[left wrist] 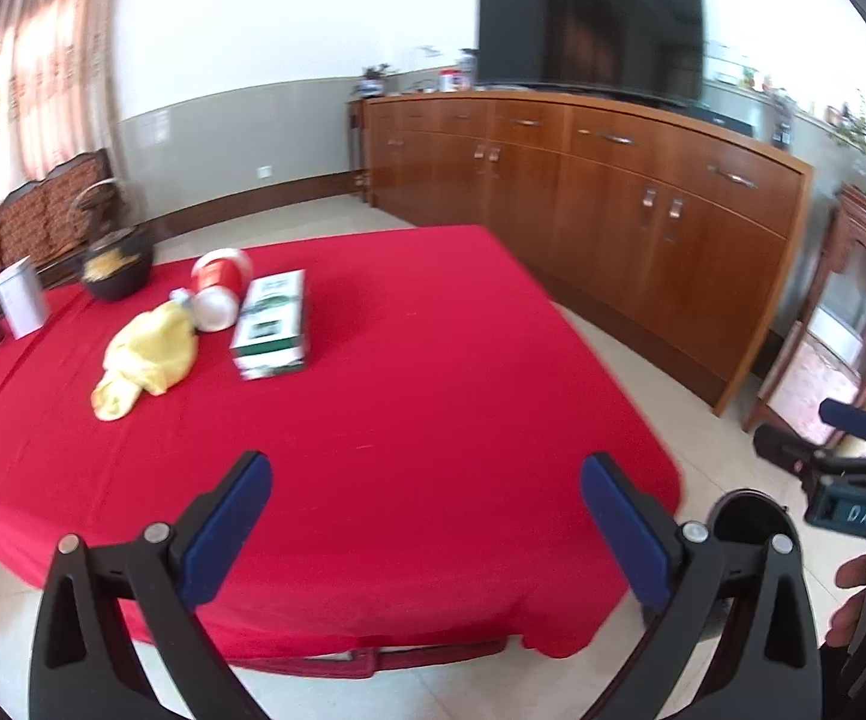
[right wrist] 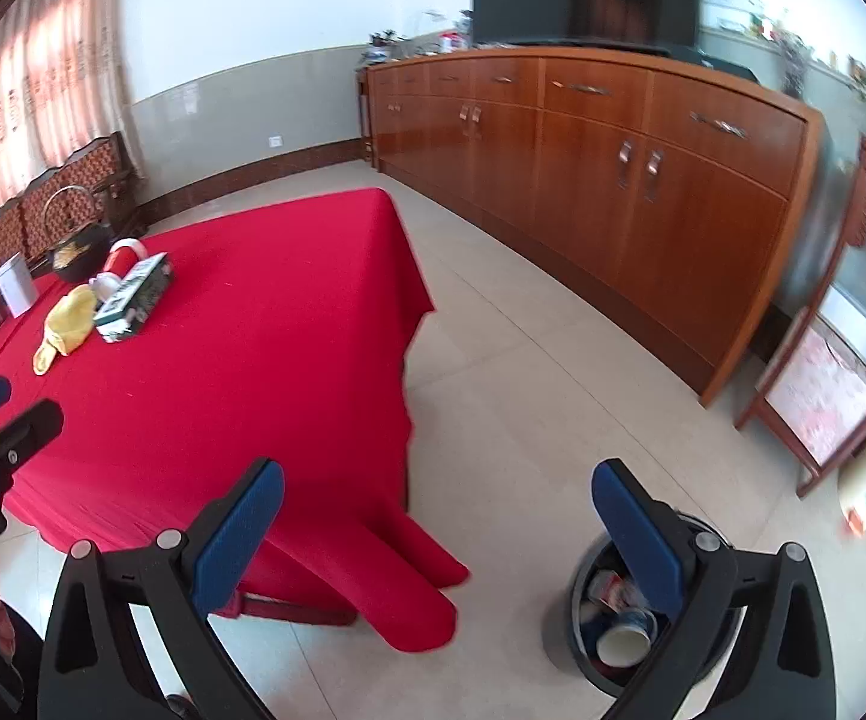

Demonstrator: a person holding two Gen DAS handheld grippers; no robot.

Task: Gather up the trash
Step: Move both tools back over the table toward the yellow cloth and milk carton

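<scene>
A red-clothed table [left wrist: 433, 360] carries a yellow cloth [left wrist: 148, 354], a red and white paper cup [left wrist: 220, 294] on its side and a green and white tissue box [left wrist: 271, 324] at its far left. My left gripper [left wrist: 427, 516] is open and empty above the table's near edge. My right gripper [right wrist: 439, 525] is open and empty, held over the floor beside the table. A dark trash bin [right wrist: 619, 630] stands on the floor below the right finger; cups lie inside it. The bin's rim shows in the left wrist view [left wrist: 751, 516].
A black pot [left wrist: 118, 270] and a white tin [left wrist: 20, 297] stand at the table's far left corner. A long wooden sideboard [left wrist: 613, 198] with a television [left wrist: 592, 24] lines the right wall. A wooden stand [right wrist: 823, 372] is on the right. The floor is tiled.
</scene>
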